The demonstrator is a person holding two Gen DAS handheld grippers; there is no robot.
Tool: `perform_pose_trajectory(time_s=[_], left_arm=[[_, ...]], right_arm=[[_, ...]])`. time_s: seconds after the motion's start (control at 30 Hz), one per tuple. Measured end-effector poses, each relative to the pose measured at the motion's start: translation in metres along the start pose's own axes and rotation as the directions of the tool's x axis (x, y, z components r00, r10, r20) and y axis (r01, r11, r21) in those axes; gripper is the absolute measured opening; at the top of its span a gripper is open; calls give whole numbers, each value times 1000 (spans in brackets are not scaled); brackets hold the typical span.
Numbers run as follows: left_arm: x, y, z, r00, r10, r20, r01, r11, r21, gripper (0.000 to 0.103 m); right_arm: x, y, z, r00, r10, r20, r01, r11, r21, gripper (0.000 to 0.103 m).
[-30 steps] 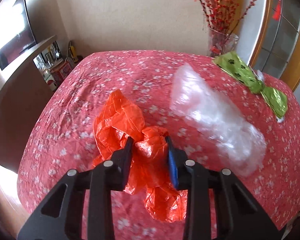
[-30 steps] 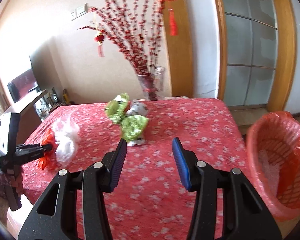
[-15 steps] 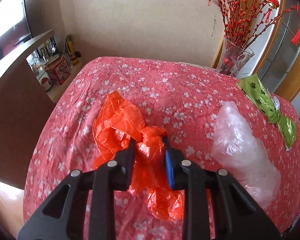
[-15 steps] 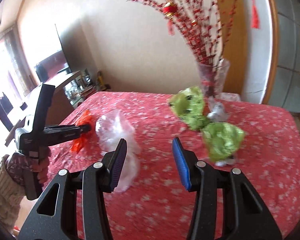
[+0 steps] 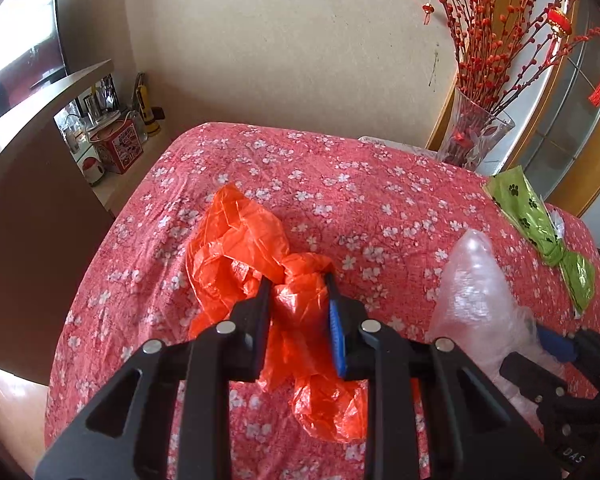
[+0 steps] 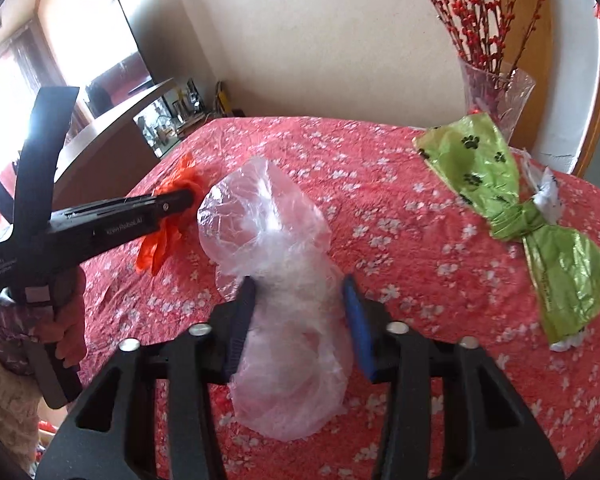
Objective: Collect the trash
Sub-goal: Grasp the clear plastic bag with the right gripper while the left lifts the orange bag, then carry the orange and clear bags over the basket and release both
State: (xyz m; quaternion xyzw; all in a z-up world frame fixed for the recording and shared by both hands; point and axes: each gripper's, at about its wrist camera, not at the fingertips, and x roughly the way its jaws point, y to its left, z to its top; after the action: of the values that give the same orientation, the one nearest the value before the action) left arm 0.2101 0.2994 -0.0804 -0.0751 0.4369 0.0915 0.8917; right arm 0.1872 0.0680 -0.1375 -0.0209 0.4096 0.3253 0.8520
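Observation:
A knotted orange plastic bag (image 5: 236, 248) lies on the red flowered tablecloth (image 5: 340, 184). My left gripper (image 5: 298, 280) is shut on its knot. To its right lies a crumpled clear plastic bag (image 6: 268, 220). My right gripper (image 6: 300, 284) straddles it and its jaws are closing, with the pads pressing the bag's sides into a waist. A green paw-print bag (image 6: 480, 168), tied in the middle, lies further right with a bit of white paper beside it. In the right wrist view the left gripper (image 6: 188, 200) reaches in from the left over the orange bag (image 6: 160, 248).
A glass vase (image 5: 472, 136) with red berry branches stands at the table's far right corner. A brown sideboard (image 5: 32, 200) with tins and jars stands left of the table. A person's hand (image 6: 68, 320) in a knitted sleeve holds the left gripper's handle.
The right gripper swung left from the green bag to the clear bag and its jaws closed in on it. The left gripper tightened on the orange bag's knot.

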Motion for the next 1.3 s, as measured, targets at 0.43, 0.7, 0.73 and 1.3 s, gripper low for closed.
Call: perform_pose_trajectory(time_s=[0.43, 0.7, 0.73, 1.3], left_arm=[[-3, -21, 4, 1000, 5, 11, -5, 1000, 20, 25], [-17, -65, 11, 998, -33, 47, 30, 997, 76, 25], [-20, -74, 12, 998, -41, 53, 36, 995, 88, 25], [-84, -200, 4, 970, -215, 114, 178, 945, 274, 25]], right_arm=[[-55, -44, -20, 994, -73, 85, 66, 994, 83, 10], [-112, -76, -33, 972, -161, 171, 140, 982, 129, 10], [-118, -82, -35, 969, -173, 178, 149, 979, 142, 10], [-220, -168, -80, 889, -366, 277, 257, 897, 359, 10]])
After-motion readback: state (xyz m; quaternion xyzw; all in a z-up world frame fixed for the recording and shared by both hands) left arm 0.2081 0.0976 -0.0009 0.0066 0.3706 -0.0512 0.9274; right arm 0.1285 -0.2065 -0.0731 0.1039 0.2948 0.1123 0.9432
